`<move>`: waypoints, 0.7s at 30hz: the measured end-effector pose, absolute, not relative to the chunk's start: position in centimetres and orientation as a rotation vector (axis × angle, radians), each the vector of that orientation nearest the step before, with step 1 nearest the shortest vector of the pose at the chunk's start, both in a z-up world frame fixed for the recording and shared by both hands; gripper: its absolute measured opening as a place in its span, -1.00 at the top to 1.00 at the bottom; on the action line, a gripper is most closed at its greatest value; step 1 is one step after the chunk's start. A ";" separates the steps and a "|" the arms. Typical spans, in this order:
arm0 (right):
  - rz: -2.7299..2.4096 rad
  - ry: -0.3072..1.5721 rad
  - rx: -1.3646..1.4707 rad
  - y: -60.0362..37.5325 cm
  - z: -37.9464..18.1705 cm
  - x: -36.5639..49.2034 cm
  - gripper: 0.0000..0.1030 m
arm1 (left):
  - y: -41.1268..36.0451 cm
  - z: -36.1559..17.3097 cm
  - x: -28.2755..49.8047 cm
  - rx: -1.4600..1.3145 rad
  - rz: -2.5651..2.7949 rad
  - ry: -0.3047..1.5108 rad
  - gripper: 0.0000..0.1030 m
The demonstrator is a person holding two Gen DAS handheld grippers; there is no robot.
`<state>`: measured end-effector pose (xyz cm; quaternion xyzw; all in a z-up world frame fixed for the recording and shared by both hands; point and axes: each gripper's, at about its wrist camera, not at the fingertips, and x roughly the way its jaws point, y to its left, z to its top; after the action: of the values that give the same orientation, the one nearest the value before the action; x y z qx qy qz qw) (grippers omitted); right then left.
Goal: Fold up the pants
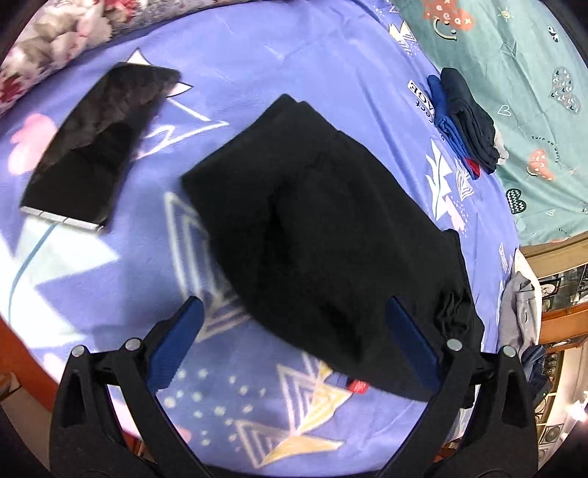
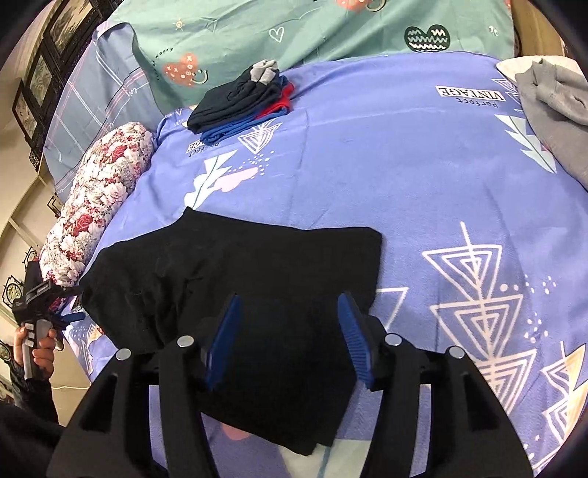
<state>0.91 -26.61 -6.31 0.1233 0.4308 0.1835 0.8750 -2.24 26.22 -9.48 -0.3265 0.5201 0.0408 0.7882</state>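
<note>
The purple blanket (image 2: 404, 176) covered the bed, and the black pants (image 2: 235, 279) lay on it, already folded into a compact block. Both the left gripper (image 1: 294, 331) and right gripper (image 2: 290, 331) hovered wide apart, empty. Folding looked nearly finished; next probably called for pinching an edge.

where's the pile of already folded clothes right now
The folded stack sits at the far end of the purple blanket, by the teal sheet; upper left in the right wrist view, beyond the black pants.

Probably a home bedroom: patterned bedsheet (image 2: 367, 154), floral bolster (image 2: 99, 198) (framed pictures (image 2: 40, 77) behind).
</note>
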 end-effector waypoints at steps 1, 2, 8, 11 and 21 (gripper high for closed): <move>0.384 0.903 0.248 -26.4 -6.4 0.9 -0.08 | 26.1 -9.5 -1.9 -0.694 0.087 1.119 -0.92; 0.382 0.905 0.243 -26.2 -6.4 0.9 -0.08 | 26.1 -9.7 -1.3 -0.686 0.083 1.119 -0.92; 0.366 0.916 0.250 -25.8 -6.7 1.5 -0.08 | 26.3 -10.3 2.0 -0.648 0.096 1.090 -0.92; 0.363 0.922 0.254 -25.4 -6.9 2.0 -0.08 | 26.1 -10.4 3.0 -0.619 0.144 1.089 0.09; 0.387 0.889 0.268 -25.6 -6.4 2.2 -0.08 | 21.5 -2.2 2.3 -0.459 0.019 0.983 0.61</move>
<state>2.25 -25.60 -6.44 0.1283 0.4260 0.1854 0.8761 2.31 21.50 -2.18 -0.2183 0.4679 0.0090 0.8563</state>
